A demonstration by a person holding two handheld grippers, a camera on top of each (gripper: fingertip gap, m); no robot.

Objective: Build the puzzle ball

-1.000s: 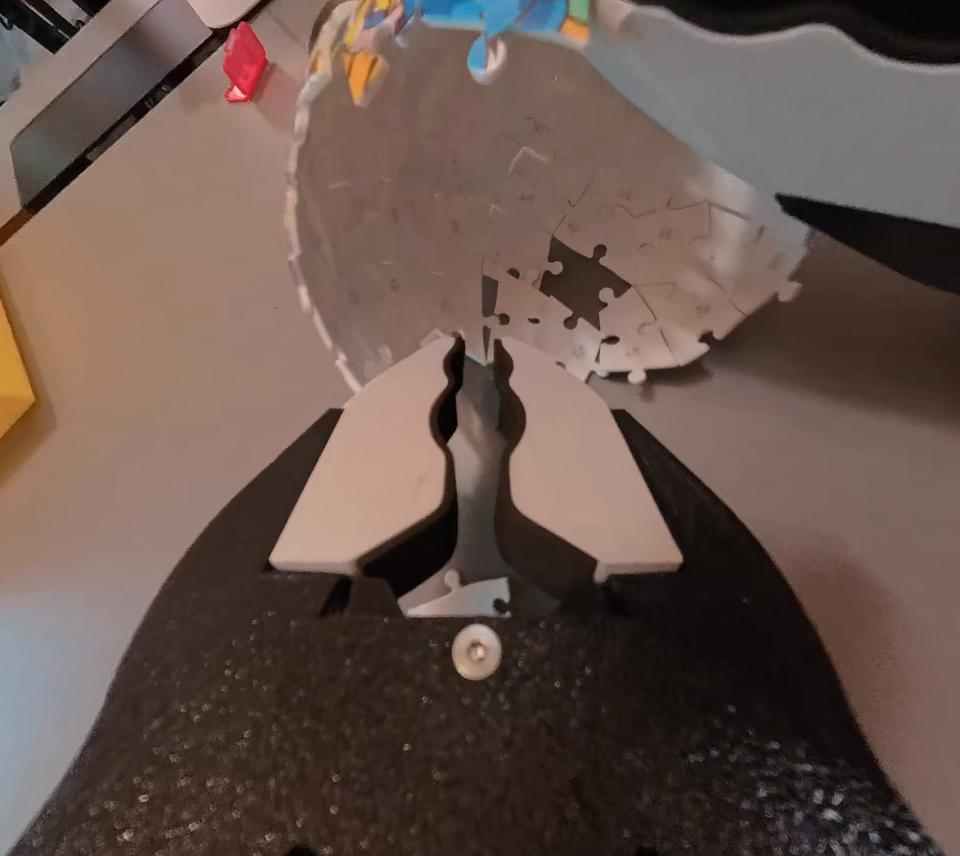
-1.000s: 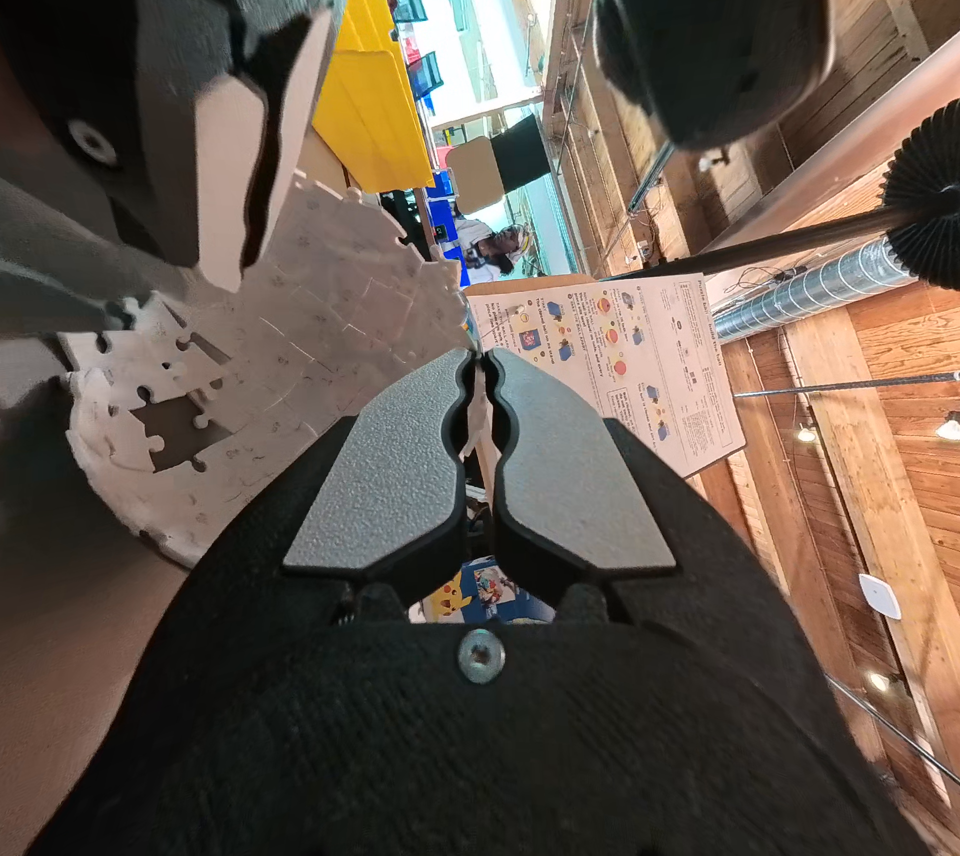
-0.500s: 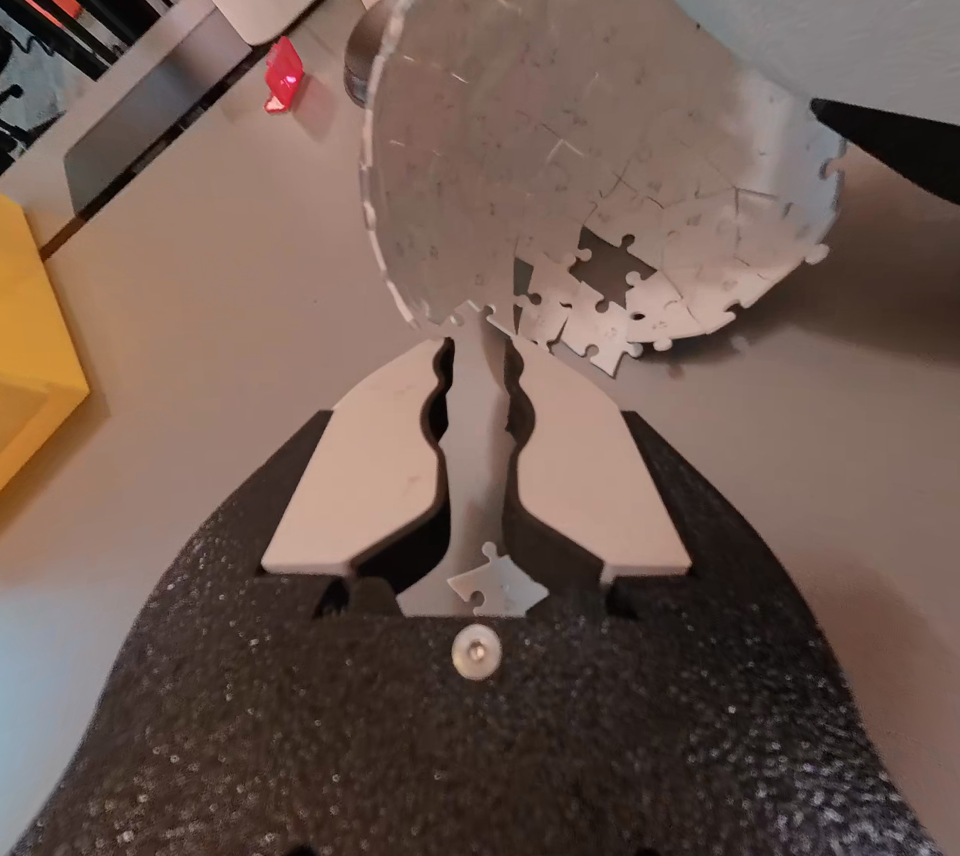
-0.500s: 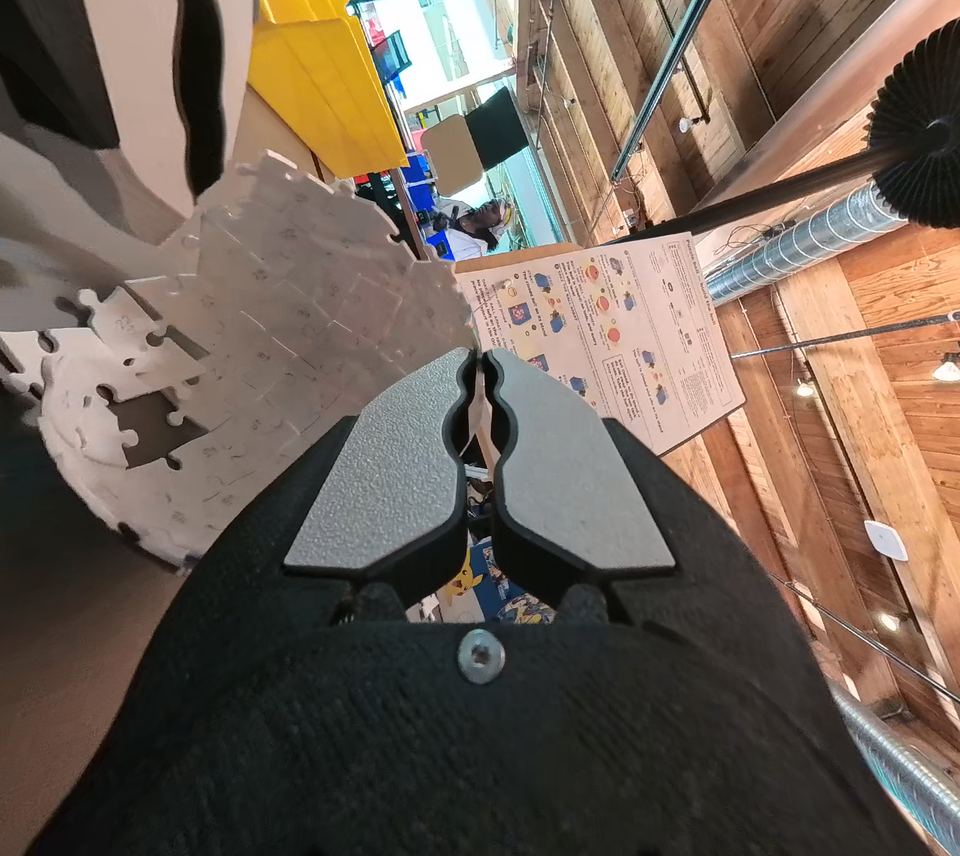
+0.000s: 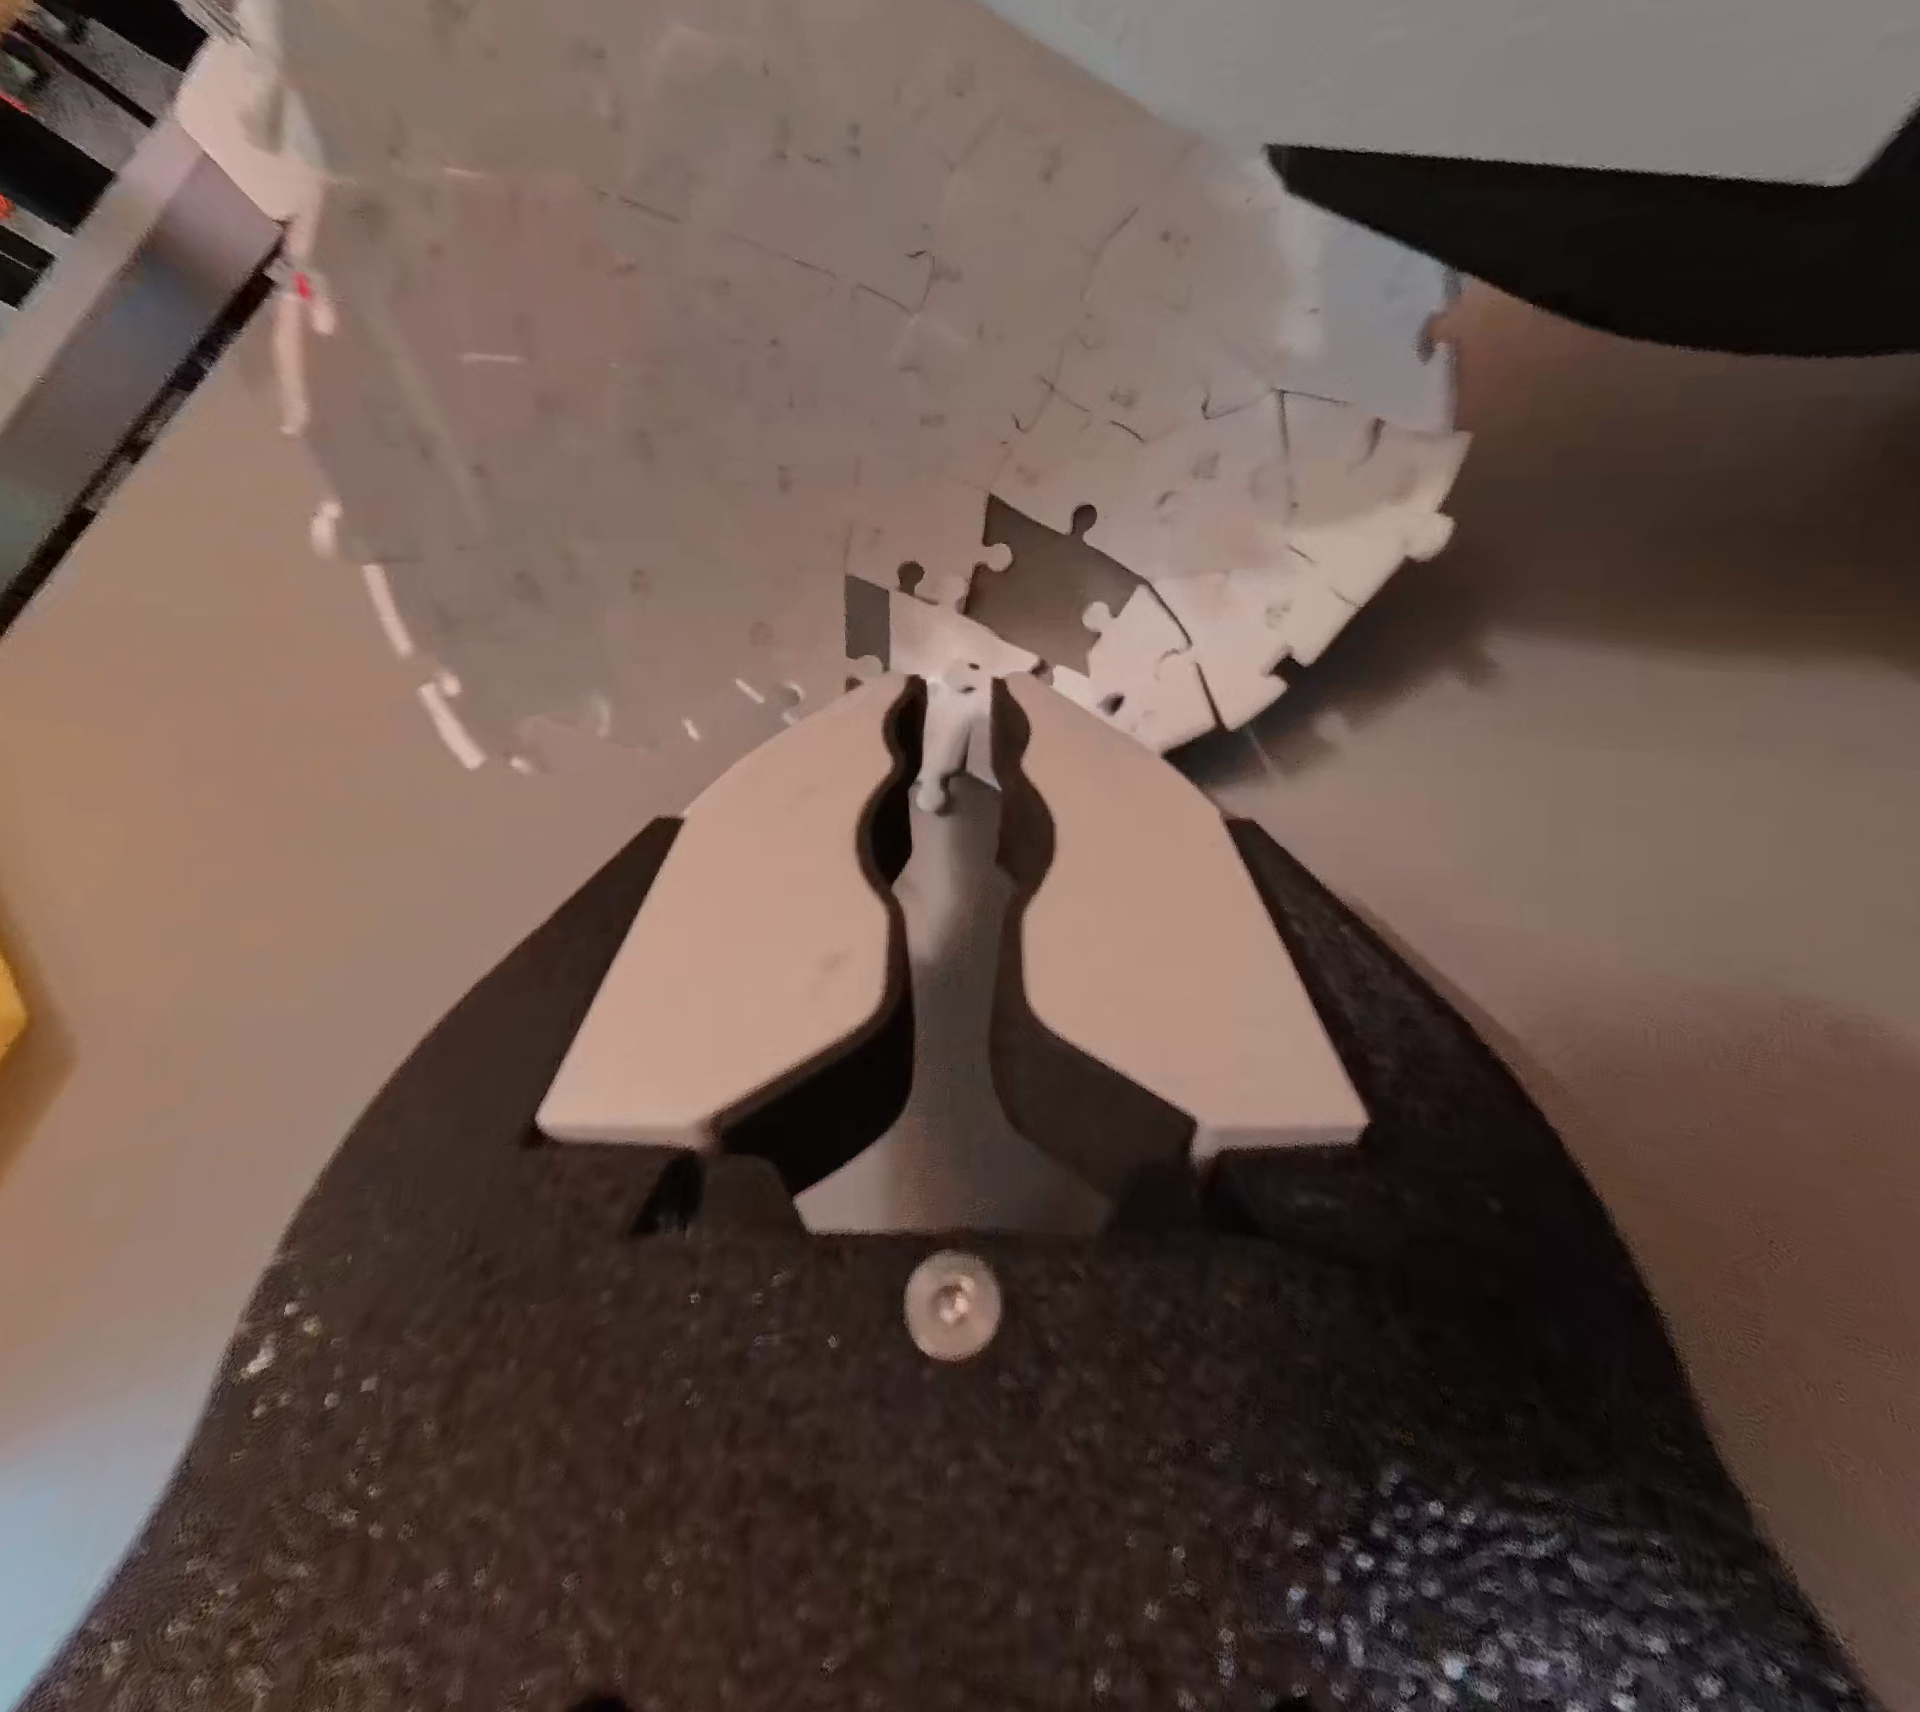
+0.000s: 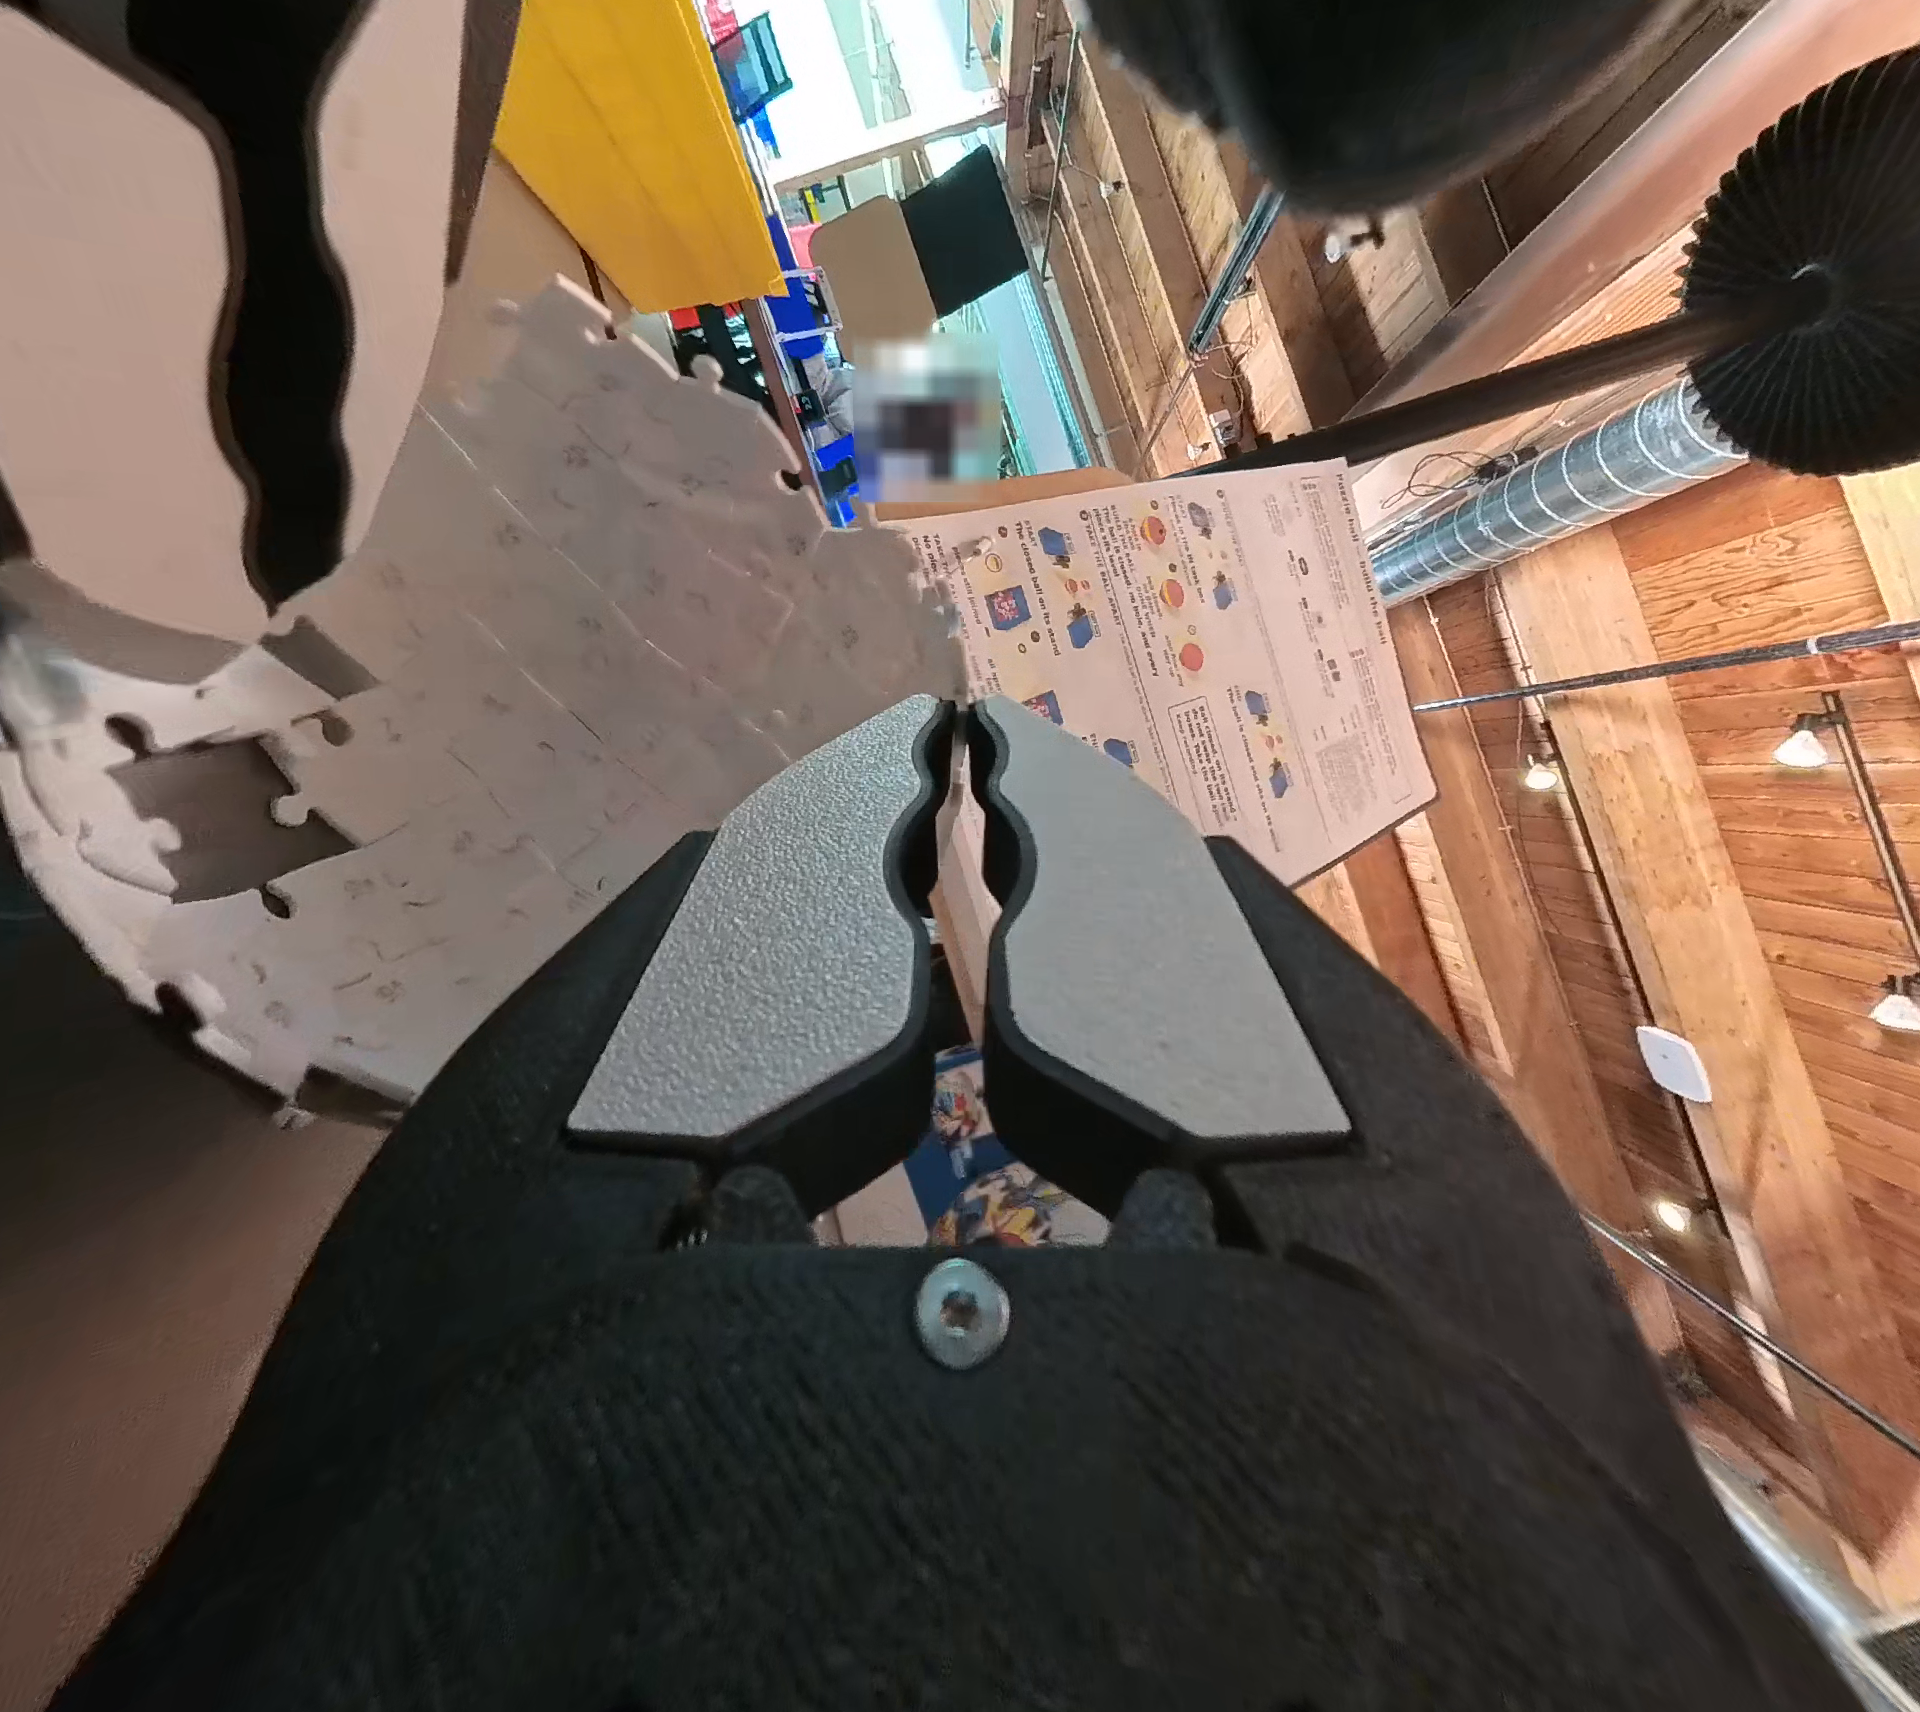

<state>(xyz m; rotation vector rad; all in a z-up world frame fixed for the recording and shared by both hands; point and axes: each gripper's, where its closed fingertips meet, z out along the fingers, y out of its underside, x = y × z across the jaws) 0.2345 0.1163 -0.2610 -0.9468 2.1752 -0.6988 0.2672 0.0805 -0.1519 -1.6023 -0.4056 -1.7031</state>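
1. Left wrist view showed the left gripper (image 5: 951, 706) with jaws narrowed onto the lower rim of the curved, pale grey, half-built puzzle-ball shell (image 5: 727, 312), held above the tan table (image 5: 208, 831).
2. The right gripper (image 6: 961, 712) pinched the shell's opposite edge, jaws nearly together.
3. The shell looked light, thin and fragile; rim grips near the piece-shaped gap (image 5: 1049, 597) risked popping joints.
4. Its printed outer face was hidden, and blur softened the left edge.

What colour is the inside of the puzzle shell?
Plain pale grey shell, clearest in the left wrist view.
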